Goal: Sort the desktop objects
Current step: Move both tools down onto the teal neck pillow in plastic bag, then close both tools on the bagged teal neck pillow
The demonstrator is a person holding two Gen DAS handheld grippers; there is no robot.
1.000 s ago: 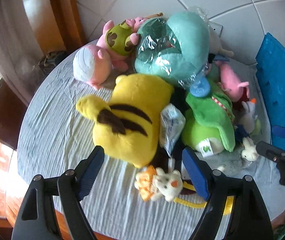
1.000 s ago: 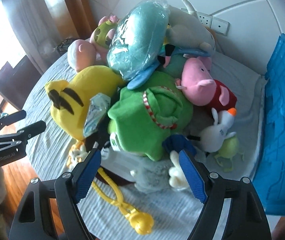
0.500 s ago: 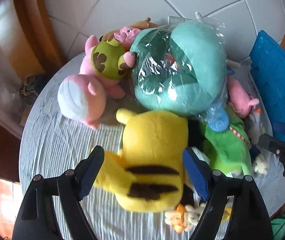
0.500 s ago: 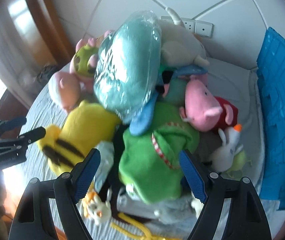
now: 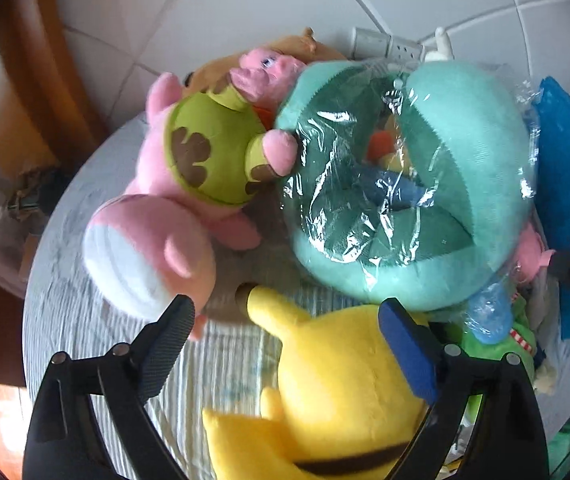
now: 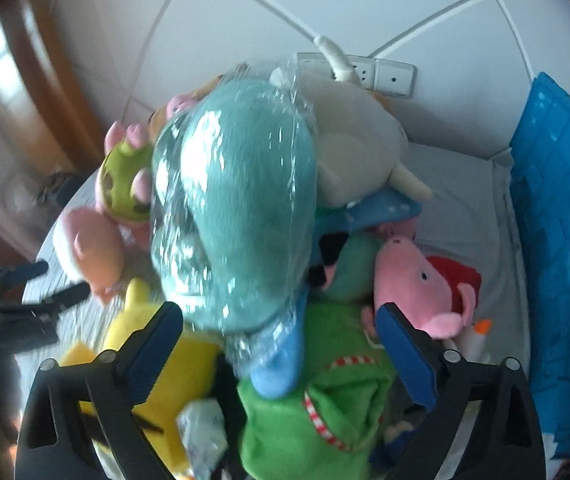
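The left gripper has its fingers wide apart and holds nothing. The yellow plush toy lies right between and under them, and the pink round toy sits just past the left finger. The big teal plush in clear plastic is ahead of the right finger.

The right gripper is wide apart too — empty. The teal plush fills the gap between its fingers, the green plush lies below, and the pink pig toy is just beyond the right finger. All sit piled on a grey cloth.
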